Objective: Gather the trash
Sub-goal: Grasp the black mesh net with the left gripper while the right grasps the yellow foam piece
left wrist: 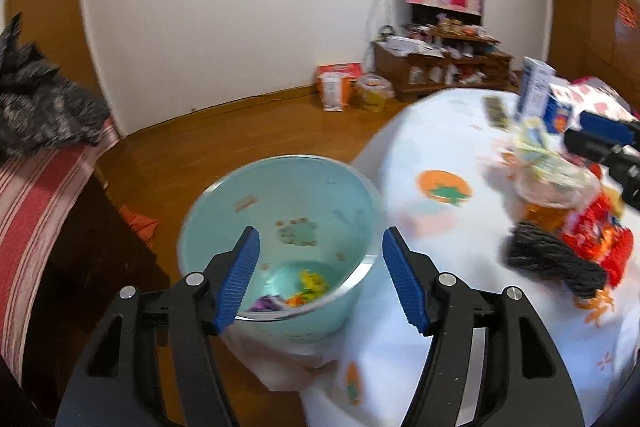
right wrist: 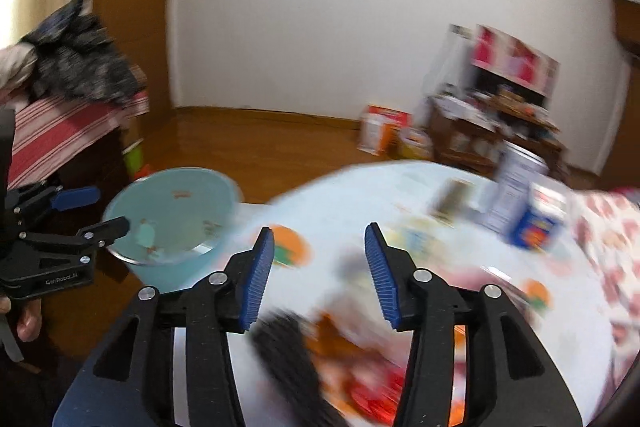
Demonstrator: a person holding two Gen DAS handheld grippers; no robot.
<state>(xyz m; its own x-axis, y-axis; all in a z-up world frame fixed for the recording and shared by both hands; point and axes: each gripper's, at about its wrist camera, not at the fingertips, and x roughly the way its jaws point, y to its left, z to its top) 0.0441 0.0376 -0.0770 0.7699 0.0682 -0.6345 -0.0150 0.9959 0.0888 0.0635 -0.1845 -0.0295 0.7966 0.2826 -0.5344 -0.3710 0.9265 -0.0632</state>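
Both grippers look empty, so the step in hand is, by my judgement, the return from the pale turquoise round plastic bin [left wrist: 280, 227] to fetch more rubbish. The left gripper [left wrist: 320, 279] hangs above the bin's near rim with its jaws spread and nothing between them; inside the bin, at the bottom, lie yellow, orange and purple scraps [left wrist: 296, 291]. The right gripper [right wrist: 319, 275], jaws also spread and bare, points to the right of the bin over the round bench with the white, orange-patterned cloth [left wrist: 436, 163]. The remaining trash sits there, well right of the bin: a red crinkled snack wrapper [left wrist: 596, 239], a clear plastic cup holding crumpled paper [left wrist: 548, 175] and a black ribbed piece [left wrist: 552, 259]. Next the right gripper needs to descend on 1 piece and close. A blue-and-white carton [left wrist: 536, 91] stands beyond the pile, farther from the bin, and should be avoided; motion blur hides finer detail.
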